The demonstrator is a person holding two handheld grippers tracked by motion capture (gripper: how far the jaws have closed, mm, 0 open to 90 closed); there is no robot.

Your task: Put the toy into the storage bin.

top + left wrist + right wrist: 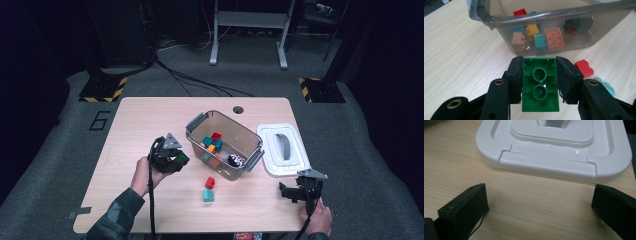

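My left gripper is shut on a green brick, hollow underside toward the camera, held above the table just in front of the clear bin. From above, that gripper sits left of the bin, the green brick at its tip. Several bricks lie inside the bin. A red brick and a teal brick rest on the table in front of it. My right gripper stands open near the front right edge, jaws wide apart over bare wood, facing the white lid.
The white bin lid with its grey handle lies right of the bin. A cable hole is at the table's far edge. A person's hands hold both grippers from the near side.
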